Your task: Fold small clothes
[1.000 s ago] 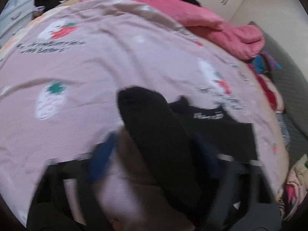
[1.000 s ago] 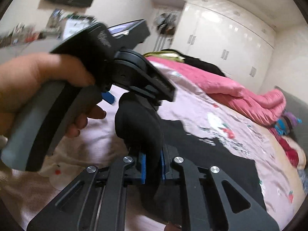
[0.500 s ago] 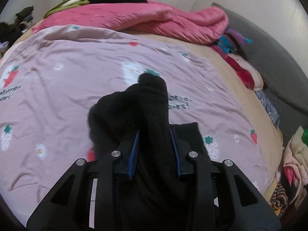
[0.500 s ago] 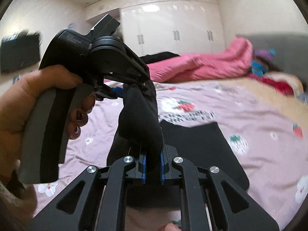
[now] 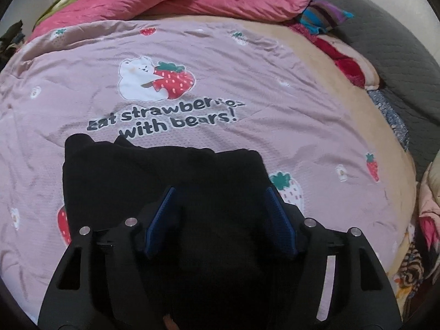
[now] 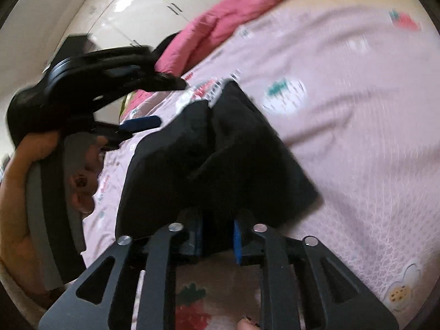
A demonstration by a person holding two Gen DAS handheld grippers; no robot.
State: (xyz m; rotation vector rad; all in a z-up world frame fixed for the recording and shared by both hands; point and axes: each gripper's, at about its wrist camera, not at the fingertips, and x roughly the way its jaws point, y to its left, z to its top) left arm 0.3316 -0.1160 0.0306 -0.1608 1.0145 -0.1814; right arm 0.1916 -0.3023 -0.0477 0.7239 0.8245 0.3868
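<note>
Black cloth (image 5: 165, 181) lies folded on the bed (image 5: 302, 104), lower centre. We are letting go: left gripper (image 5: 220, 220) opening clear of it, right gripper (image 6: 218, 236) opening, cloth between its fingers. Next, withdraw and smooth.

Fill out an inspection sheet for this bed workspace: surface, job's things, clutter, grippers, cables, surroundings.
Surface: pink strawberry-print bedspread, wrinkled.
Job's things: black garment, bunched on the bedspread.
Clutter: pink quilt heaped at the far edge; colourful clothes beside it.
Grippers: left gripper opening, blue pads clear of the garment below; right gripper opening, garment between its pads.
Cables: nothing seen.
Surroundings: white wardrobe doors; grey headboard.
</note>
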